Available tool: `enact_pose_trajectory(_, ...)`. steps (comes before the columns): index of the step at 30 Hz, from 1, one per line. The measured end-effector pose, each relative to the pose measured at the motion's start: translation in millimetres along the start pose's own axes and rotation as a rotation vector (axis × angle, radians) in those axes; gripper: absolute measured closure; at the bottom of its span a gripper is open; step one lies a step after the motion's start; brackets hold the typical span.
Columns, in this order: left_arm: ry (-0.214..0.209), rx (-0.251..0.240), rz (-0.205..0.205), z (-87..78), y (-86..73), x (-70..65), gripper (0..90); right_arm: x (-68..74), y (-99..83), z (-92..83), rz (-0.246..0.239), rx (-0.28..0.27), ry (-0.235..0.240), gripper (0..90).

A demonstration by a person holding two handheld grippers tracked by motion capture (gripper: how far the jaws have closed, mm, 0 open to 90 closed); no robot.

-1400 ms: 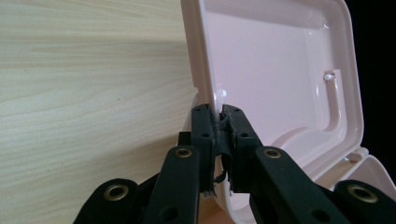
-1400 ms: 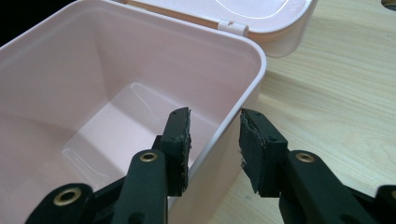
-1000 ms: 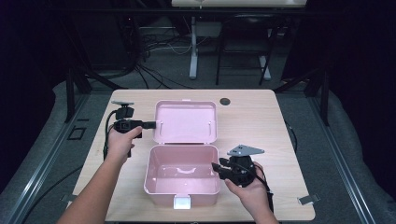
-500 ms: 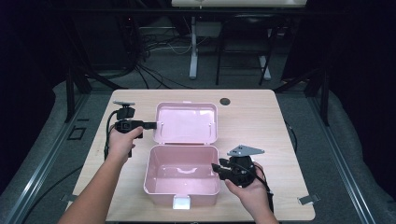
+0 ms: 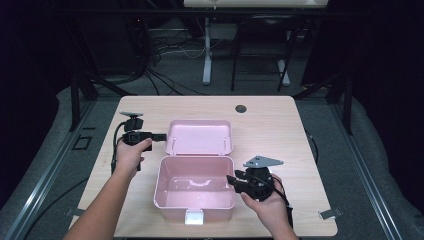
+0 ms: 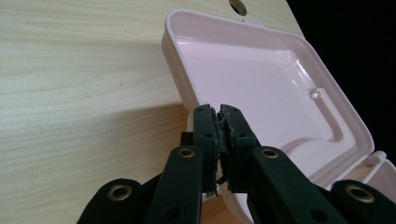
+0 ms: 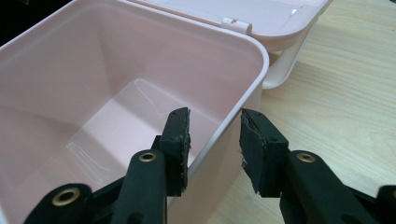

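A pink plastic box (image 5: pixel 165 197) stands open on the wooden table, its lid (image 5: pixel 200 136) folded back flat behind it. My left gripper (image 5: pixel 162 136) reaches in from the left to the lid's left rim. In the left gripper view its jaws (image 6: pixel 218 109) have just been closing and pinch the lid (image 6: pixel 261 79) at its edge. My right gripper (image 5: pixel 231 179) is at the box's right wall. In the right gripper view it (image 7: pixel 215 123) is open and straddles that wall (image 7: pixel 140 56), one jaw inside and one outside, with a gap on the outer side.
A white latch (image 5: pixel 194 216) hangs on the box's front. A round dark grommet (image 5: pixel 241 108) sits in the table near its far edge. Bare wood (image 5: pixel 280 130) lies right of the lid. Dark floor, cables and frame legs surround the table.
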State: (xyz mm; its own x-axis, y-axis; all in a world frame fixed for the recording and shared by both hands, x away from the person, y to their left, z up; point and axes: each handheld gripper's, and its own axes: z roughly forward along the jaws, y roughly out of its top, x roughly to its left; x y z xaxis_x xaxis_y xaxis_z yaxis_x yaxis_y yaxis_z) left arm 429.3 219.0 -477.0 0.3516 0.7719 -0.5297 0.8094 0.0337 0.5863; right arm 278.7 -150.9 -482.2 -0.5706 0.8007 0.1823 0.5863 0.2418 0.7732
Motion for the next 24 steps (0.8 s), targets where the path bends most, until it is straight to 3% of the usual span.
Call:
enact_pose_trajectory(12,0.051,-0.009,0.103,-12.3,-9.1,-11.0,76.3,-1.6,0.3,-0.3,0.009,-0.001,0.011,63.1)
enact_pose_trajectory(24,0.059,-0.05,0.139,-30.8,-33.9,-8.5,62.5,-3.0,1.3,-2.0,0.011,-0.01,0.025,61.1)
